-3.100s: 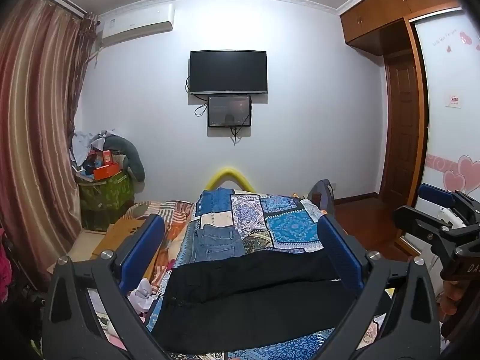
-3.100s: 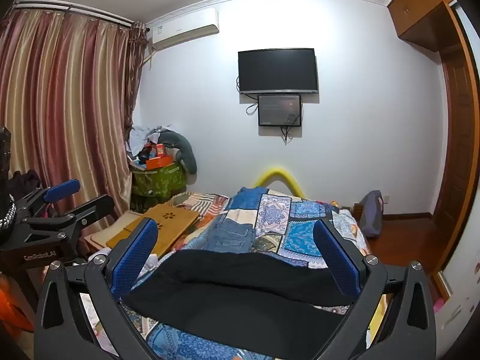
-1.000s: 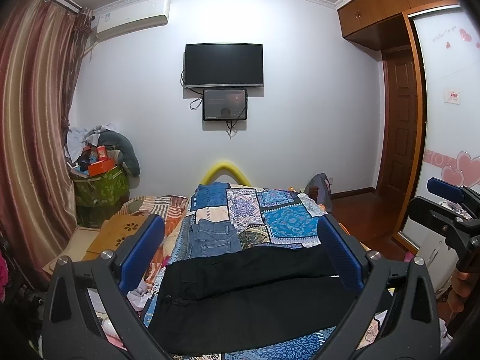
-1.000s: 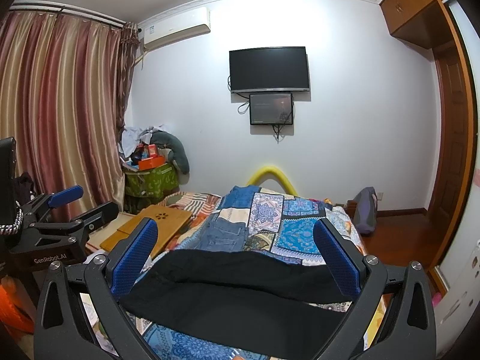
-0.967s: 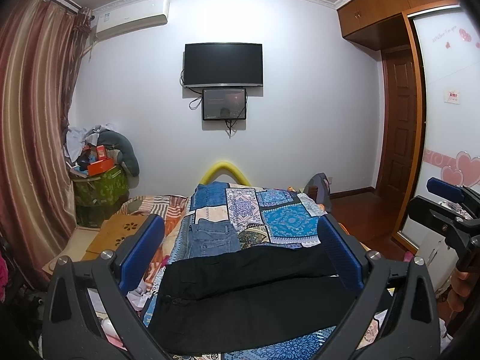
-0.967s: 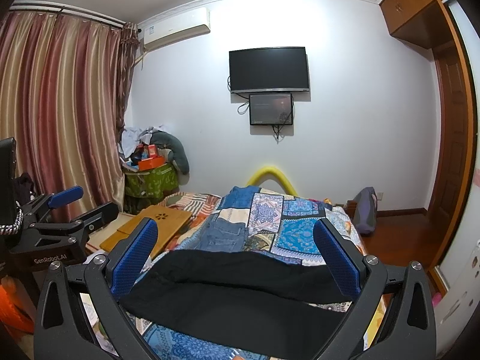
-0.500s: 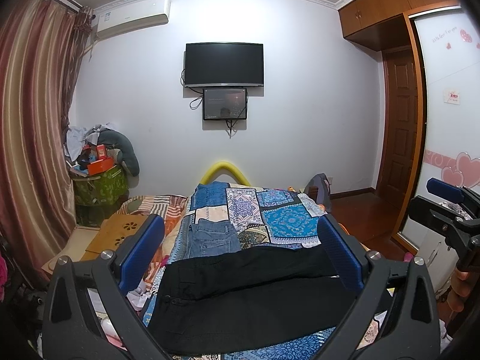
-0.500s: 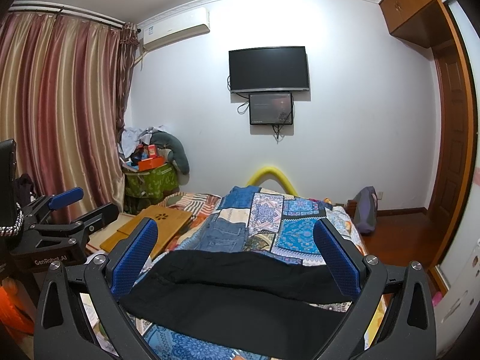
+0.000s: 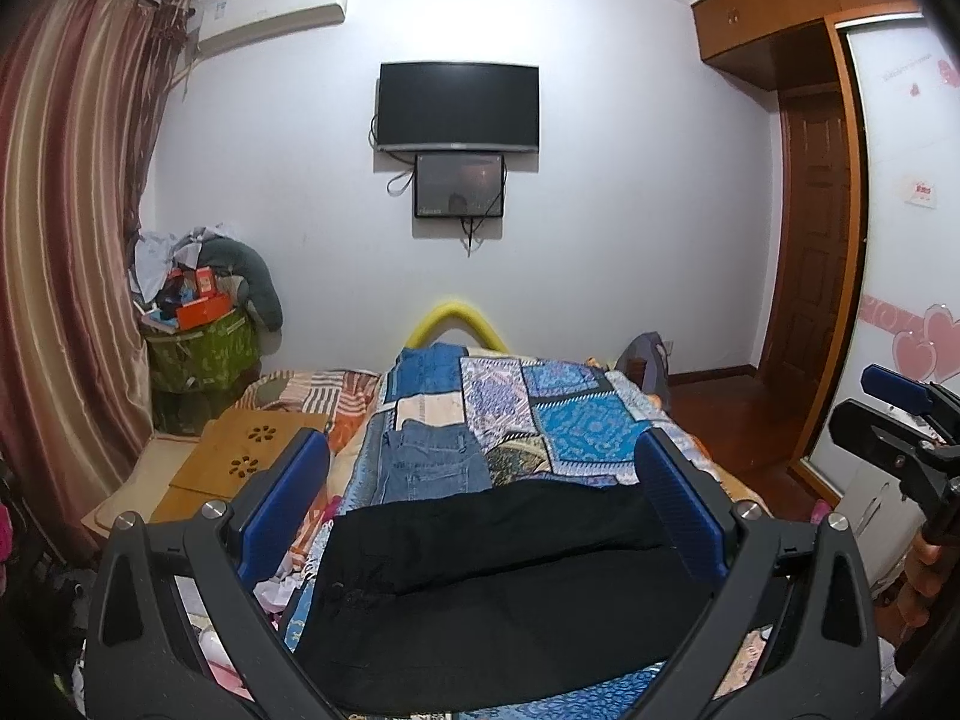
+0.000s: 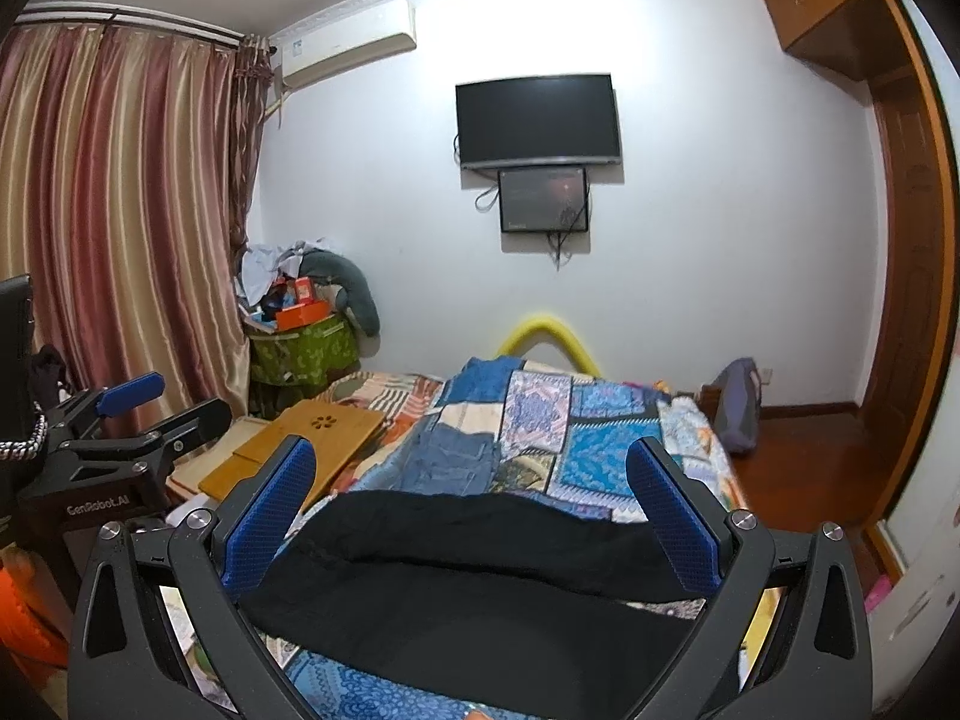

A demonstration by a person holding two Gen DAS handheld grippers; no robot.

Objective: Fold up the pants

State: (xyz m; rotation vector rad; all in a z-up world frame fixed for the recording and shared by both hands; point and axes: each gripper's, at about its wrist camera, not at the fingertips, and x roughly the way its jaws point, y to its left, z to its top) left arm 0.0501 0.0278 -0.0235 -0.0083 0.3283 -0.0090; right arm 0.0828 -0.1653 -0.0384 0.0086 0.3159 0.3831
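Observation:
Black pants (image 9: 498, 588) lie spread across the near end of the bed, with the legs running left to right; they also show in the right wrist view (image 10: 480, 588). My left gripper (image 9: 480, 510) is open and empty, held above the pants. My right gripper (image 10: 474, 498) is open and empty, also above the pants. The right gripper shows at the right edge of the left wrist view (image 9: 900, 420), and the left gripper shows at the left edge of the right wrist view (image 10: 120, 438).
A patchwork bedspread (image 9: 540, 420) covers the bed, with folded blue jeans (image 9: 429, 462) lying on it behind the pants. A wooden lap desk (image 9: 240, 462) lies at the left. A cluttered green bin (image 9: 204, 348) stands by the curtain. A wardrobe door (image 9: 900, 240) is on the right.
Both grippers have held almost still over the last second; since three seconds ago both views have dipped slightly. The pants have not moved.

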